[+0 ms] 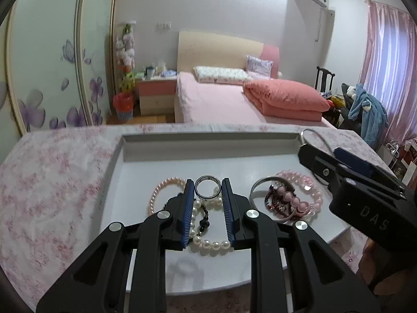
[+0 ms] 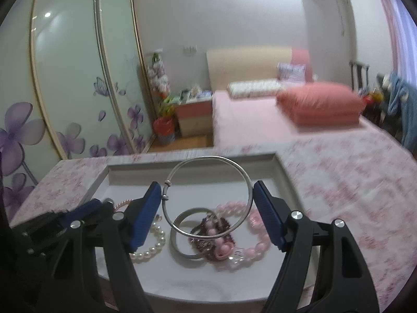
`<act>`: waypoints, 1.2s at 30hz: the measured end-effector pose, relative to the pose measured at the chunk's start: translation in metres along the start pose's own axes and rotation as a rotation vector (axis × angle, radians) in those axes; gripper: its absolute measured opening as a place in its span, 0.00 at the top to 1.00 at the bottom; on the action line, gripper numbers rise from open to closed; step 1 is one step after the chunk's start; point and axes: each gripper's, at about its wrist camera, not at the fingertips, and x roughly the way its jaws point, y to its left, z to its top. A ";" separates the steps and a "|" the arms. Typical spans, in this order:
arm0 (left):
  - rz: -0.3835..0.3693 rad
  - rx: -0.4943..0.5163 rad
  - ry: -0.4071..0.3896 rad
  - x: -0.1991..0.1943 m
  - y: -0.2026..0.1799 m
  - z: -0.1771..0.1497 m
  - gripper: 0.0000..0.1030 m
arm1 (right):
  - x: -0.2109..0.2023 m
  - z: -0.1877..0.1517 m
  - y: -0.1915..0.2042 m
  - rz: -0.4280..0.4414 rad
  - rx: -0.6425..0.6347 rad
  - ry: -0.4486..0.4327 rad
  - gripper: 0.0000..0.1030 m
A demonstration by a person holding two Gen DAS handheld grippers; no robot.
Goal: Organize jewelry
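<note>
A grey tray (image 1: 166, 144) on the flowered tablecloth holds several bracelets. My left gripper (image 1: 208, 190) is shut on a small silver ring (image 1: 207, 185), held just above a white pearl bracelet (image 1: 208, 245) and a pale pink pearl bracelet (image 1: 161, 190). My right gripper (image 2: 206, 195) is shut on a large thin silver bangle (image 2: 208, 195), held above the tray (image 2: 109, 176). Under it lie a thicker silver bangle (image 2: 179, 245), a dark red bead bracelet (image 2: 208, 240) and a pink bead bracelet (image 2: 256, 245). The right gripper also shows in the left wrist view (image 1: 320, 159).
The table (image 1: 52, 182) has a pink flowered cloth. Behind it are a bed (image 1: 221, 99) with a folded coral quilt (image 1: 284, 99), a nightstand (image 1: 156, 91), a wardrobe with purple flowers (image 1: 52, 78) and a chair with clothes (image 1: 365, 104).
</note>
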 end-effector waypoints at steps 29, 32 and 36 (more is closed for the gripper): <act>0.115 -0.057 -0.210 -0.187 0.040 -0.061 0.06 | -0.201 -0.070 0.033 -0.051 -0.113 -0.153 0.04; 0.151 -0.030 -0.239 -0.200 0.034 -0.069 0.02 | -0.214 -0.084 0.042 -0.071 -0.145 -0.182 0.04; 0.177 -0.003 -0.260 -0.213 0.027 -0.081 0.02 | -0.227 -0.092 0.045 -0.063 -0.138 -0.201 0.04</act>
